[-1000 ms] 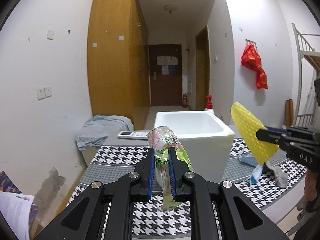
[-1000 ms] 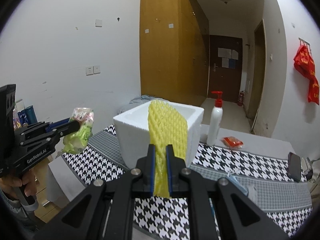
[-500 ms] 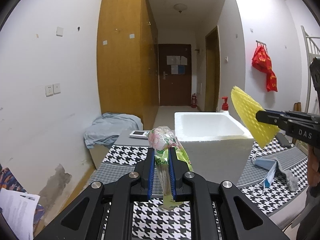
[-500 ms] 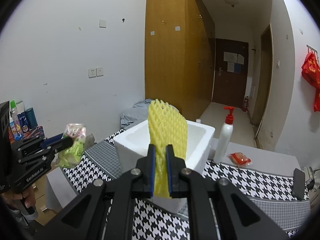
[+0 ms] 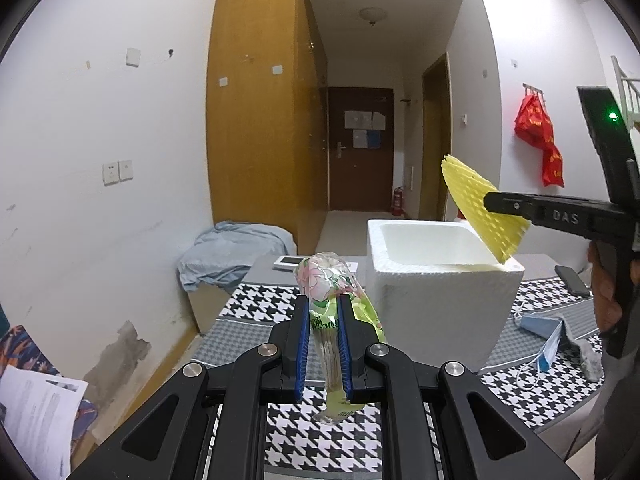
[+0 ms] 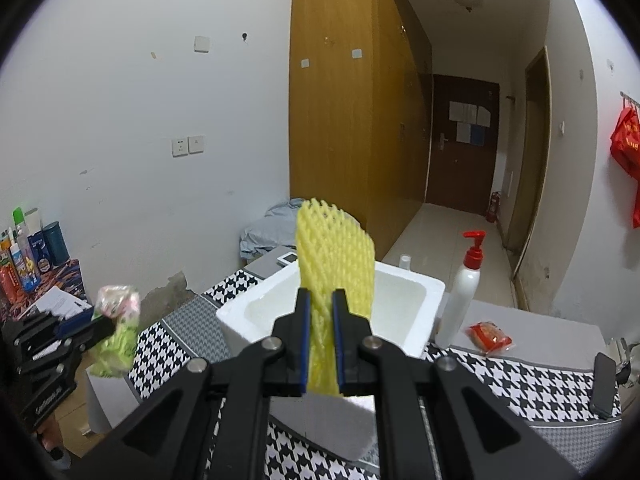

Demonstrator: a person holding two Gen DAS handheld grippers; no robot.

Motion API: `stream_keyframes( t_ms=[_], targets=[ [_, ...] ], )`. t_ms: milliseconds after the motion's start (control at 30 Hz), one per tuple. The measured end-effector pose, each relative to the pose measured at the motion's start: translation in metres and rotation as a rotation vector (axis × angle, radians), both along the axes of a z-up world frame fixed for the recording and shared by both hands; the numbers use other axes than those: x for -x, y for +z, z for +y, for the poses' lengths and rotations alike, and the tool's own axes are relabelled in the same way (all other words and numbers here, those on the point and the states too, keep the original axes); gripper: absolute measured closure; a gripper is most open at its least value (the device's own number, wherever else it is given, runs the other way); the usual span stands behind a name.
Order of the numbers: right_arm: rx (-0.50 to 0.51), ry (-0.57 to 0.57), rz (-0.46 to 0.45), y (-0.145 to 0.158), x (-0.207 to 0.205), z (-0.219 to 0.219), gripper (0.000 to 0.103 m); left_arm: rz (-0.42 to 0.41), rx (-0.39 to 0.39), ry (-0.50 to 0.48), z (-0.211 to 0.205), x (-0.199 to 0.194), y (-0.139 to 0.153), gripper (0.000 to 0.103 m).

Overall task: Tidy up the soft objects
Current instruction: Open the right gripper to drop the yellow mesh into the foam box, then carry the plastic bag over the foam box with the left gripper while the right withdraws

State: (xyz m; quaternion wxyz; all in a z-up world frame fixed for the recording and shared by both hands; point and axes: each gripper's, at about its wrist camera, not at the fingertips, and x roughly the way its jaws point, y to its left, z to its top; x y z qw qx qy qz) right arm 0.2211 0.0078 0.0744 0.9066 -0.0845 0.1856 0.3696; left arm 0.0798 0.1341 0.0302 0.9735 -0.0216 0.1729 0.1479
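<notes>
My left gripper [image 5: 324,308] is shut on a crumpled green and pink plastic bag [image 5: 330,280], held above the table to the left of a white foam box [image 5: 436,292]. It also shows in the right wrist view [image 6: 100,326] with the bag [image 6: 116,320]. My right gripper [image 6: 320,304] is shut on a yellow foam net sleeve [image 6: 336,252], held upright over the near side of the foam box [image 6: 404,300]. In the left wrist view the sleeve [image 5: 480,208] hangs above the box's right rim, clamped by my right gripper [image 5: 492,204].
The table has a houndstooth cloth [image 5: 256,304]. A blue face mask [image 5: 540,328], a grey rag [image 5: 588,356] and a phone [image 5: 572,280] lie right of the box. A pump bottle [image 6: 464,292] and red packet [image 6: 490,334] stand behind it. A remote [image 5: 292,262] lies at the back.
Both grippers have risen and moved closer to the foam box, each still holding its item. The yellow sleeve now hangs over the box's rim.
</notes>
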Motion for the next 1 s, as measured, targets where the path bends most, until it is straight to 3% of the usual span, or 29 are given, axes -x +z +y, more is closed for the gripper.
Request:
stream_keyframes(
  t_ms=[600, 633, 700, 733, 767, 1000],
  targets=[
    [0.035, -0.023, 0.068, -0.016, -0.035, 0.03, 0.089, -0.003, 0.036, 0.052, 0.02, 0.003, -0.006, 0.089],
    [0.038, -0.031, 0.07, -0.018, -0.037, 0.031, 0.084, -0.004, 0.037, 0.056, 0.021, 0.003, -0.006, 0.089],
    [0.045, -0.04, 0.076, -0.02, -0.041, 0.033, 0.055, -0.005, 0.04, 0.057, 0.022, 0.004, -0.006, 0.089],
    [0.042, -0.042, 0.082, -0.02, -0.044, 0.033, 0.035, -0.005, 0.04, 0.059, 0.022, 0.003, -0.006, 0.089],
    [0.033, -0.046, 0.086, -0.02, -0.045, 0.032, 0.025, -0.005, 0.04, 0.06, 0.023, 0.003, -0.006, 0.089],
    [0.005, -0.048, 0.082, -0.016, -0.038, 0.022, 0.022, -0.01, 0.049, 0.049, 0.027, -0.003, -0.003, 0.089]
  ],
)
